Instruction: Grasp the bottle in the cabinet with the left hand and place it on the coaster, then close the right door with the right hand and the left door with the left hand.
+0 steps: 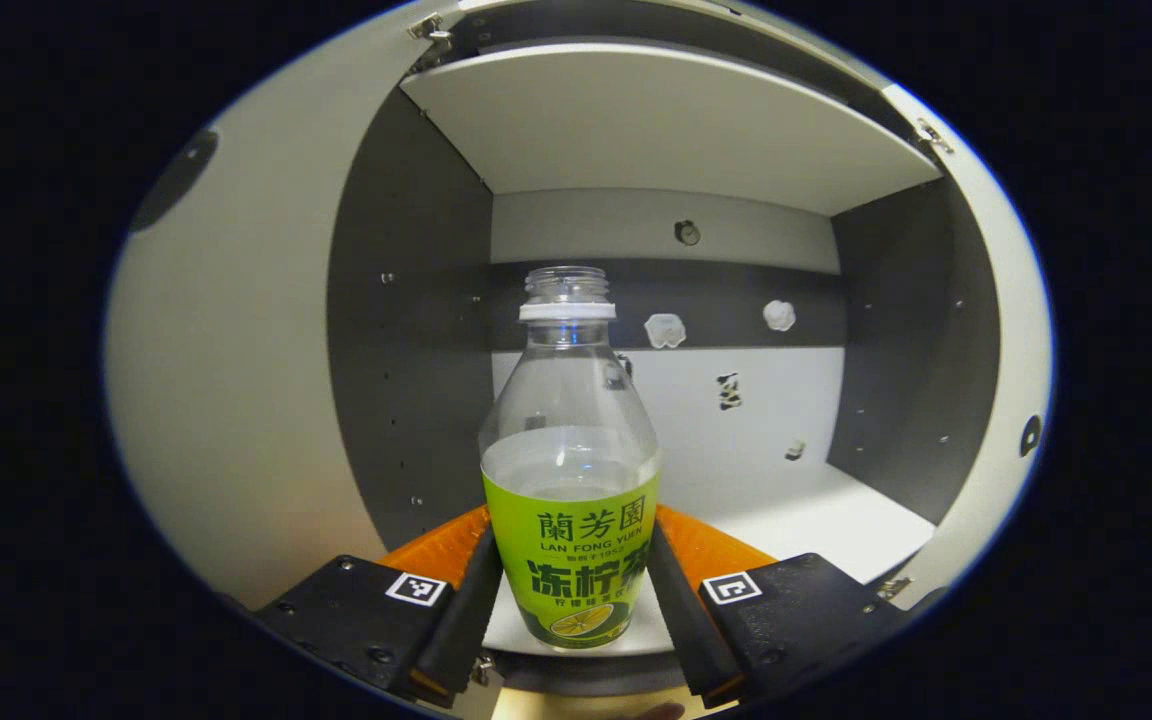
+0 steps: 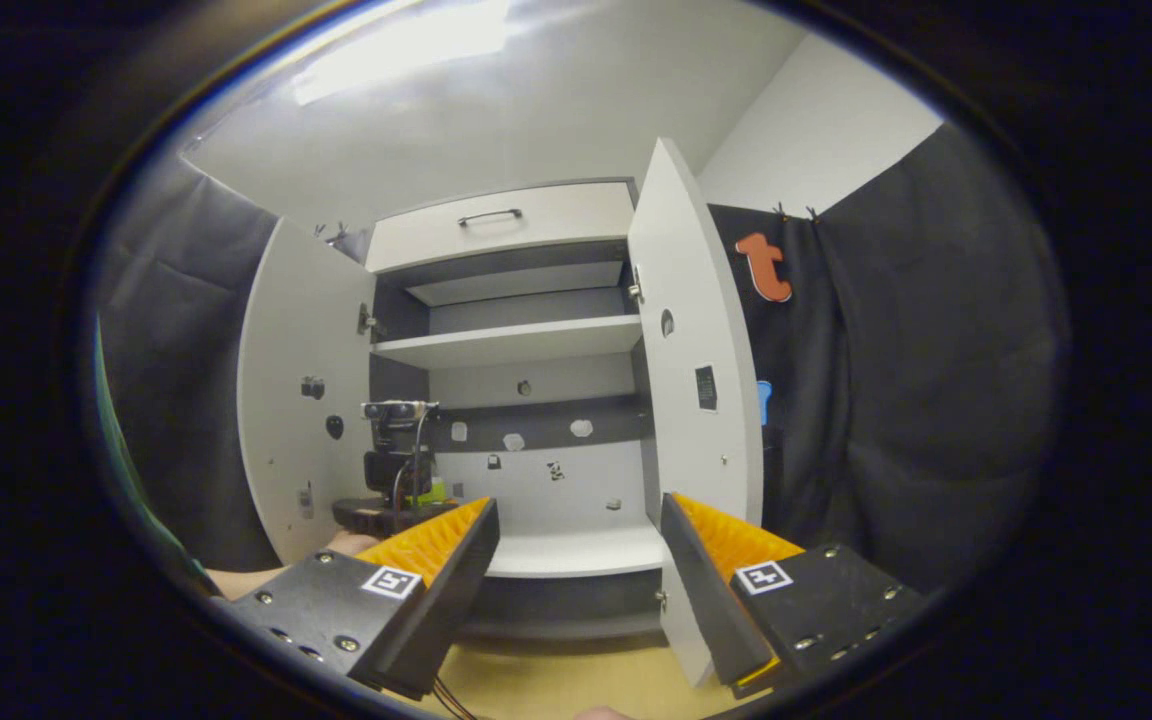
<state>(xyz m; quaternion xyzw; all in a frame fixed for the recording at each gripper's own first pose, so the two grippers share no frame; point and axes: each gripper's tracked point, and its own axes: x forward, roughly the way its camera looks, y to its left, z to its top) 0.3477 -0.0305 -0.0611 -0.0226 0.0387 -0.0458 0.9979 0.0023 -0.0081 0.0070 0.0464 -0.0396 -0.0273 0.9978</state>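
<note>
My left gripper (image 1: pixel 570 590) has its jaws against both sides of the bottle (image 1: pixel 570 470), low on the label, on the cabinet (image 1: pixel 796 520) floor. Uncapped, part full, thin plastic: I'd squeeze gently and keep it upright. Right gripper (image 2: pixel 576 560) jaws apart.

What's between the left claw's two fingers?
In the left gripper view, the clear plastic bottle with a green label stands between the left claw's fingers, on the white cabinet shelf.
</note>
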